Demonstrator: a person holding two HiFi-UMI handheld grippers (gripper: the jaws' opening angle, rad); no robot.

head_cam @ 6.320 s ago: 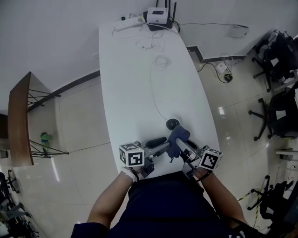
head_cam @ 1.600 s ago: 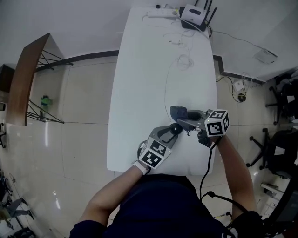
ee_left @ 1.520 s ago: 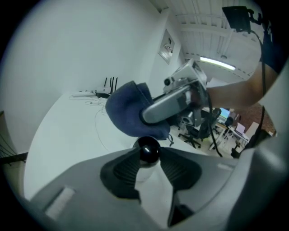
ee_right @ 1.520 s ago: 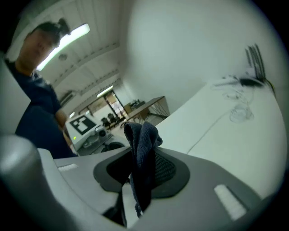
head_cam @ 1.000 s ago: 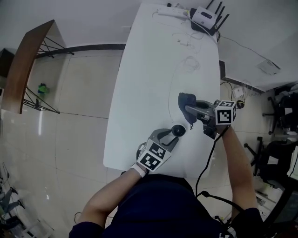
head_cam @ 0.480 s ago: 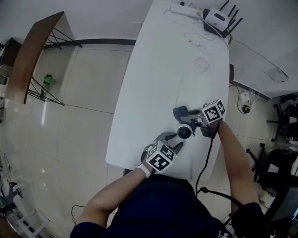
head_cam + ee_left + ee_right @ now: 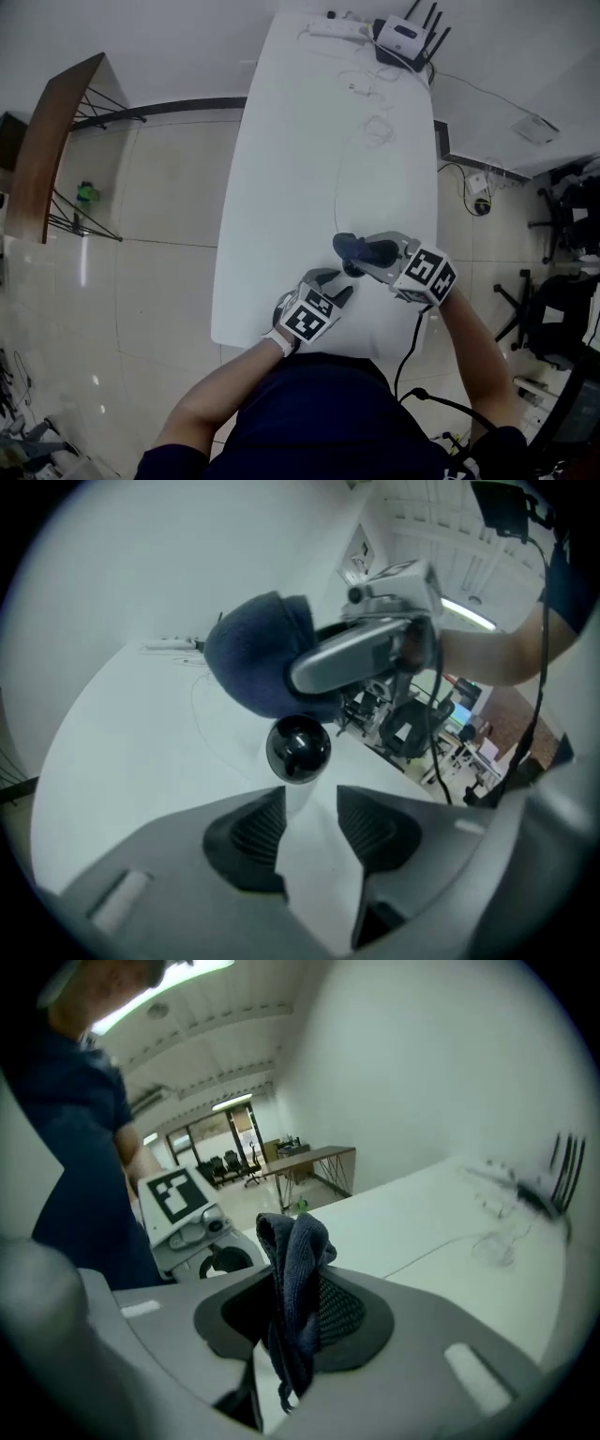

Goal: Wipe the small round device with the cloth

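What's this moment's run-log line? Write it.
left gripper: jaws just opening, empty | small round device: ahead of them | right gripper: shut on cloth | cloth: beside device

On the table [image 7: 300,178], the router [image 7: 398,36] and power strip [image 7: 336,28] lie at the far end, about 12 to 1 o'clock, with a coil of cable [image 7: 378,131] just nearer. Toward the 6 o'clock edge, the small round device [image 7: 298,750] sits just ahead of the left gripper [image 7: 336,284]. The cloth [image 7: 347,247] is right over it, between the jaws of the right gripper [image 7: 364,253] reaching in from 4 o'clock. A side table [image 7: 42,159] stands at 9 o'clock.
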